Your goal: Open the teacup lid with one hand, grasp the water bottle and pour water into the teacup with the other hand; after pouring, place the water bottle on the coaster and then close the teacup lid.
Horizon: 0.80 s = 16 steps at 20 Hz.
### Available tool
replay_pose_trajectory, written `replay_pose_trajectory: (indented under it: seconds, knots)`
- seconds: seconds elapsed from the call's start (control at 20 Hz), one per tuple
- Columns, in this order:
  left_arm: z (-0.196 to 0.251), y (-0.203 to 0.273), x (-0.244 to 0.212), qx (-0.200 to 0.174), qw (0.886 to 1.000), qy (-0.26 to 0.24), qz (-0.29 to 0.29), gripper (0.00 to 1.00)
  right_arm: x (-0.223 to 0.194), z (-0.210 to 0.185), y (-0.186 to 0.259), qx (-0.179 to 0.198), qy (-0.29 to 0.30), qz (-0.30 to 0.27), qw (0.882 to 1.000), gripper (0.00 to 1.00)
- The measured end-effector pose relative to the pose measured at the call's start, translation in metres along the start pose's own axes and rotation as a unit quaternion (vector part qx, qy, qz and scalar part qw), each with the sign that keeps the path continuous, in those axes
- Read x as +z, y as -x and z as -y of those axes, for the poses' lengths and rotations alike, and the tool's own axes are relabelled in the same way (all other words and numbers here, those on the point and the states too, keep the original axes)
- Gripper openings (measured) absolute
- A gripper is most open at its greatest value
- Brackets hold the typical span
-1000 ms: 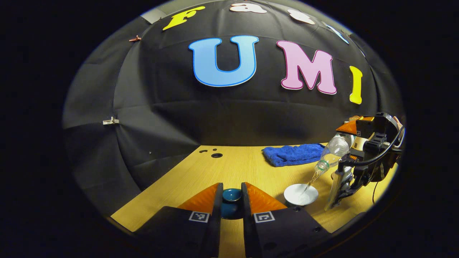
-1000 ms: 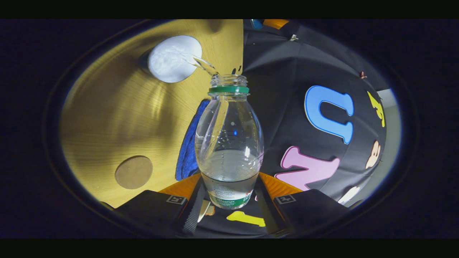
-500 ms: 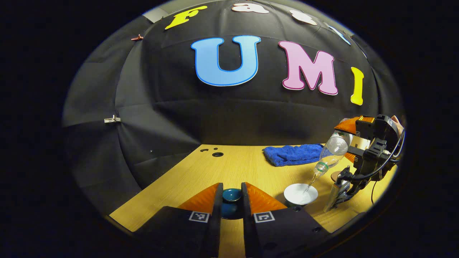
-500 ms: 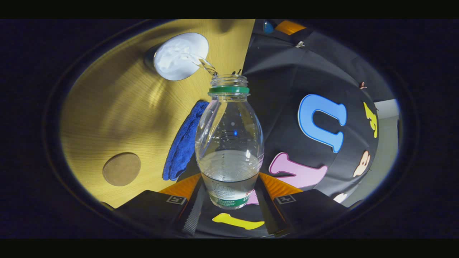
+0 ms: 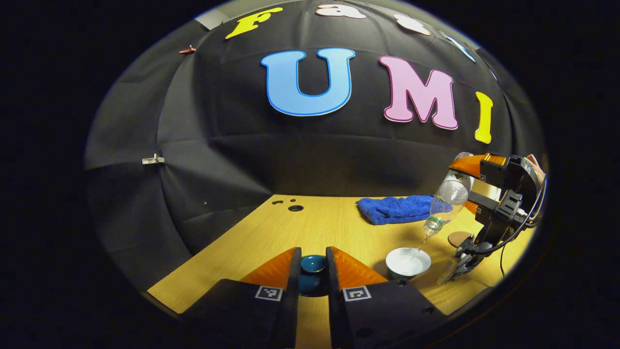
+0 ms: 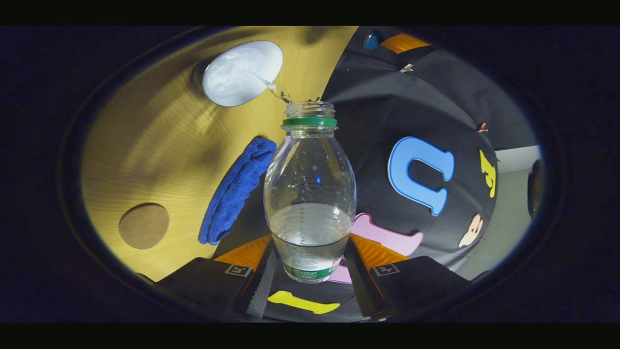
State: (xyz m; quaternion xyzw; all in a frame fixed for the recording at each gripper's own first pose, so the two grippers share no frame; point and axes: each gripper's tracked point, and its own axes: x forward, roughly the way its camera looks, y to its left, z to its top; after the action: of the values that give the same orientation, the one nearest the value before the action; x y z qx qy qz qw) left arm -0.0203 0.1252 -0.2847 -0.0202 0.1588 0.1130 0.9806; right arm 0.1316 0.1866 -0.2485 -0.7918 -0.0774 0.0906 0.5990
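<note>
My left gripper [image 5: 313,271] is shut on the dark teal teacup lid [image 5: 312,264], held low over the wooden table. To its right stands the white teacup [image 5: 408,261], [image 6: 242,72], with a thin stream of water falling into it. My right gripper [image 6: 310,261] is shut on the clear water bottle [image 6: 310,194], which has a green neck ring and no cap. In the left gripper view the bottle [image 5: 448,198] tilts mouth-down above the cup, held by the right gripper [image 5: 477,194]. The round brown coaster [image 6: 144,226], [image 5: 459,238] lies on the table beyond the cup.
A blue cloth [image 5: 395,208], [image 6: 235,189] lies at the back of the table [image 5: 252,242] near the wall. Small dark holes [image 5: 294,208] mark the table's far left part. A hand [image 5: 535,167] holds the right gripper at the far right edge.
The bottle has rotated back toward upright and risen a little. The stream into the cup has thinned. My left gripper and the lid have stayed put.
</note>
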Motion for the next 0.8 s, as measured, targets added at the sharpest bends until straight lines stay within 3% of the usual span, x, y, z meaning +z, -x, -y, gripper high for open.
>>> replay_pose_trajectory:
  seconds: [0.1, 0.15, 0.3, 0.35, 0.5, 0.55, 0.65, 0.8]
  knots:
    - [0.0, 0.0, 0.001, -0.001, 1.0, -0.001, 0.001, 0.27, -0.001, 0.006, -0.002, -0.011, 0.007, 0.003, 1.0, 0.74]
    - [0.0, 0.0, 0.001, -0.002, 1.0, -0.001, 0.002, 0.3, 0.0, 0.008, -0.003, -0.018, 0.008, 0.004, 1.0, 0.74]
    - [0.0, -0.001, 0.001, -0.001, 1.0, 0.0, 0.002, 0.27, 0.001, 0.013, -0.005, -0.036, 0.009, 0.012, 0.999, 0.74]
    - [0.0, -0.001, 0.001, 0.0, 1.0, 0.001, 0.002, 0.31, 0.002, 0.019, -0.006, -0.044, 0.014, 0.015, 0.999, 0.74]
    - [-0.001, 0.0, 0.001, 0.002, 1.0, 0.005, 0.002, 0.3, 0.004, 0.025, -0.01, -0.058, 0.02, 0.025, 0.998, 0.71]
    - [-0.002, 0.0, 0.001, 0.004, 1.0, 0.006, 0.002, 0.3, 0.004, 0.026, -0.01, -0.06, 0.02, 0.026, 0.998, 0.74]
    - [-0.003, 0.0, 0.001, 0.006, 1.0, 0.007, 0.001, 0.3, 0.004, 0.024, -0.01, -0.056, 0.014, 0.027, 0.998, 0.74]
    - [-0.003, 0.0, 0.001, 0.009, 1.0, 0.004, 0.002, 0.27, 0.001, 0.001, -0.01, -0.009, -0.027, 0.022, 0.999, 0.74]
